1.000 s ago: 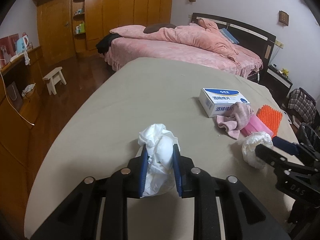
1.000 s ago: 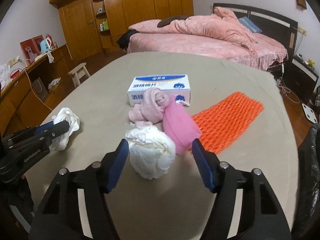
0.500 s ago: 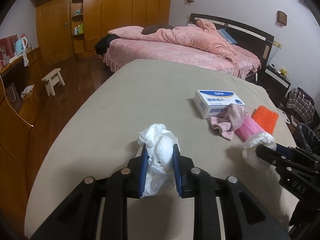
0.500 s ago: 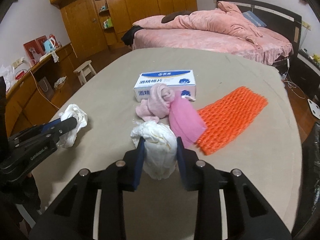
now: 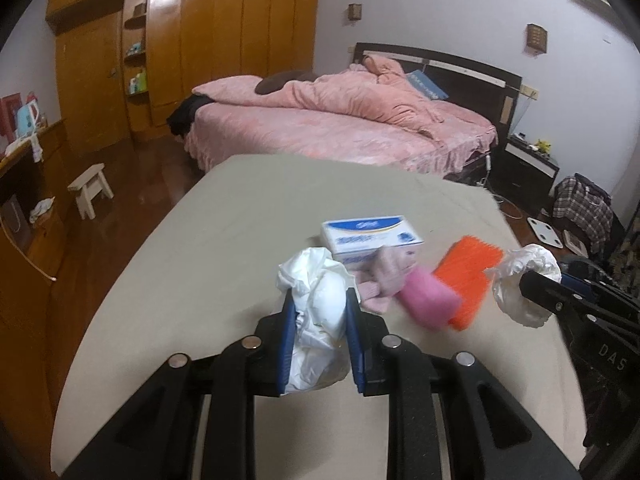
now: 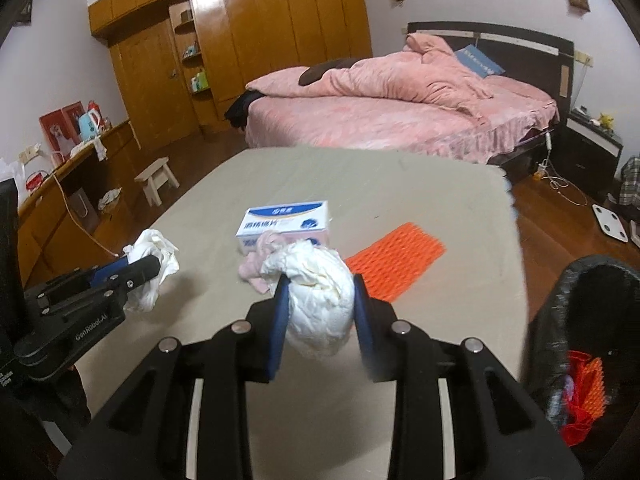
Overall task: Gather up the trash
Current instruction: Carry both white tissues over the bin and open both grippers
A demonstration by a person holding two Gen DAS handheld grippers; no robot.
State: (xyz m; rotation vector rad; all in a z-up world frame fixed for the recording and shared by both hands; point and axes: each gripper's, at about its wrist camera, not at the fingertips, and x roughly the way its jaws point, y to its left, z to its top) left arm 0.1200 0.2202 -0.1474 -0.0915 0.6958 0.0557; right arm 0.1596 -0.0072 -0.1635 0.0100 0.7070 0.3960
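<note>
My left gripper (image 5: 319, 304) is shut on a crumpled white tissue wad (image 5: 318, 300) and holds it above the beige table (image 5: 224, 240). My right gripper (image 6: 319, 296) is shut on a second white crumpled wad (image 6: 320, 304), also lifted off the table. Each gripper shows in the other view: the right one with its wad (image 5: 524, 280) at the right, the left one with its wad (image 6: 154, 256) at the left. A black bin (image 6: 580, 320) holding red and orange trash stands at the table's right edge.
On the table lie a blue-and-white box (image 6: 286, 222), a pink cloth (image 5: 384, 280), a pink bag (image 5: 428, 300) and an orange foam net (image 6: 394, 260). A pink bed (image 5: 340, 128), wooden wardrobes and a small stool (image 5: 90, 188) stand beyond.
The right gripper closed on the white wad and lifted it. Both grippers have risen and pulled back from the table with their wads; the bin has come into the right view.
</note>
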